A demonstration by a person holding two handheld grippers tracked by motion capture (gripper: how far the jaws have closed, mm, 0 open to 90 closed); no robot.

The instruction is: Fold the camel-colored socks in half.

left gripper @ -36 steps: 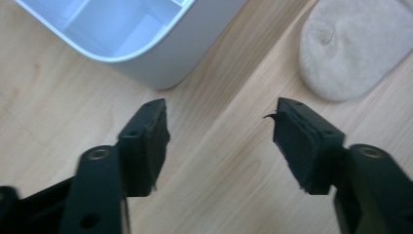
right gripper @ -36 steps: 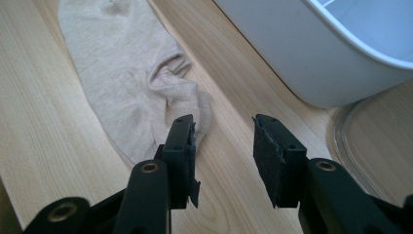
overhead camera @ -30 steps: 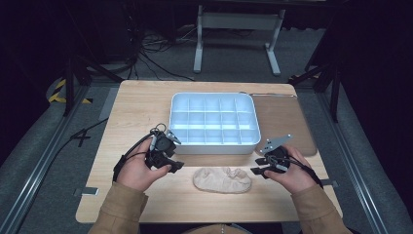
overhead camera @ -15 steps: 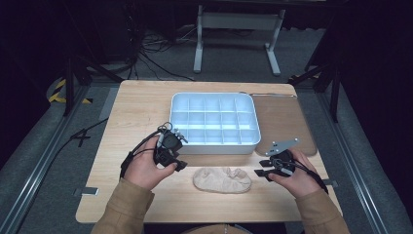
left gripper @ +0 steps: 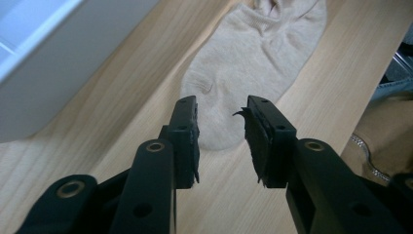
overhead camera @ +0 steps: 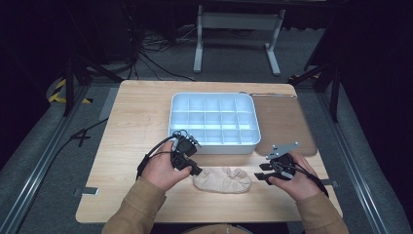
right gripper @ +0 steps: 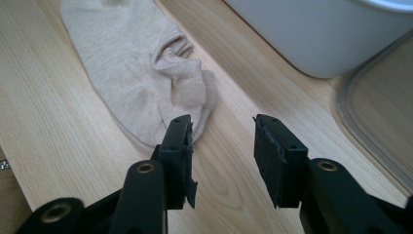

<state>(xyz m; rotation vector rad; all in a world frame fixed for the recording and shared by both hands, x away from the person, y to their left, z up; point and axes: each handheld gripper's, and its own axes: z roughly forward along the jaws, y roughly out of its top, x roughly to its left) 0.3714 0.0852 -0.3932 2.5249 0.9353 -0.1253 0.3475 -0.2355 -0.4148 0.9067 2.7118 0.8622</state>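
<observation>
The left hand-held gripper (left gripper: 221,119) has just been closing its jaws; they stand apart over one end of the beige sock (overhead camera: 222,179), which lies on the table (overhead camera: 136,122). The right hand-held gripper (right gripper: 221,134) is open beside the other end.

Tan sleeves (overhead camera: 146,207) cover both forearms. Each black tool (left gripper: 221,141) has brass-ringed holes. A grey three-cornered plate (overhead camera: 281,149) tops the right tool (overhead camera: 260,174).

Sock's (left gripper: 253,63) far end past frame edge
</observation>
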